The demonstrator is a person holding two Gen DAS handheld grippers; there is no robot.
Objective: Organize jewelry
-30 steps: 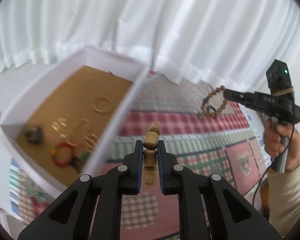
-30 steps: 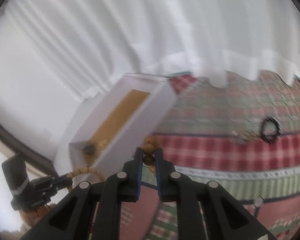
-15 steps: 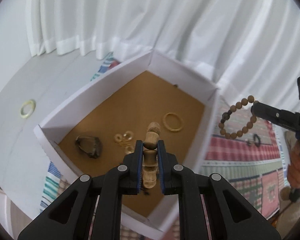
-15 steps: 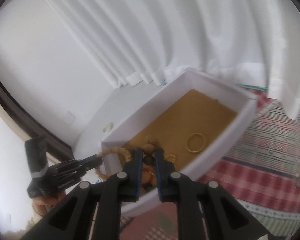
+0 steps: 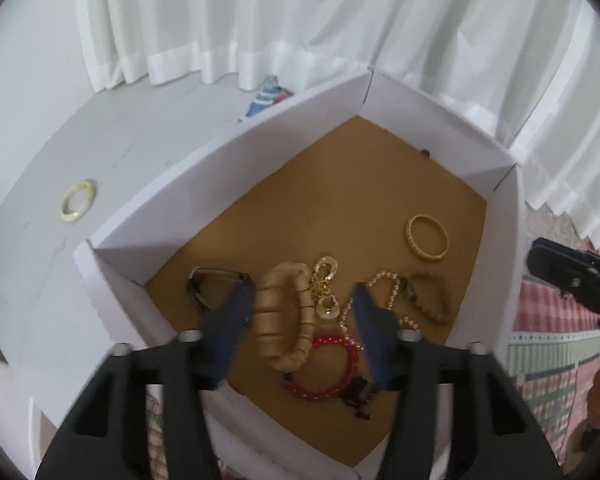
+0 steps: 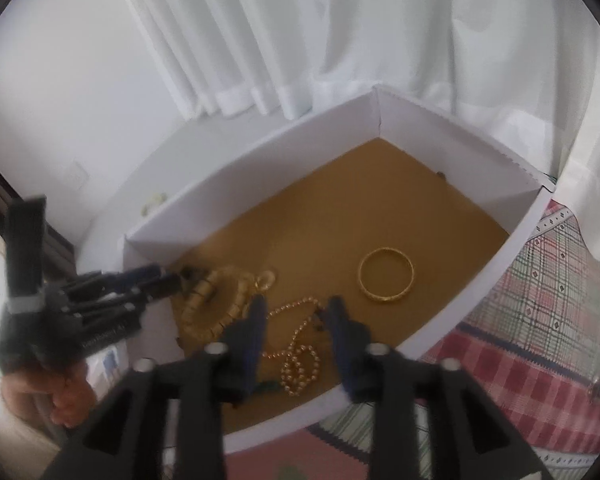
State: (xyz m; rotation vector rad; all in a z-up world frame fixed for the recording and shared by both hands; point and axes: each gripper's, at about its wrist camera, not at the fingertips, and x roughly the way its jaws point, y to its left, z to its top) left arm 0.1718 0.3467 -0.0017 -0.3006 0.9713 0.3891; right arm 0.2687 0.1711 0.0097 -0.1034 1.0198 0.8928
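A white box (image 5: 512, 240) with a brown floor holds the jewelry. My left gripper (image 5: 302, 300) is open and empty above it. Under it lies a tan wooden-bead bracelet (image 5: 296, 320), with a red bead bracelet (image 5: 352, 360), gold earrings (image 5: 327, 292), a pearl string (image 5: 394, 292), a brown bead bracelet (image 5: 432, 300) and a gold bangle (image 5: 427, 237) around. My right gripper (image 6: 296, 306) is open and empty over the box (image 6: 512, 248); the pearl string (image 6: 300, 352), gold bangle (image 6: 386, 274) and tan bracelet (image 6: 216, 304) lie below. The left gripper shows at left (image 6: 164, 278).
A pale ring (image 5: 79, 201) lies on the white surface left of the box. White curtains hang behind. A checked red and green cloth (image 6: 540, 320) covers the table right of the box. A dark object (image 5: 204, 284) sits in the box's left corner.
Both grippers opened over the box. The tan wooden bracelet left the left gripper and the brown bead bracelet left the right; both now lie in the box.
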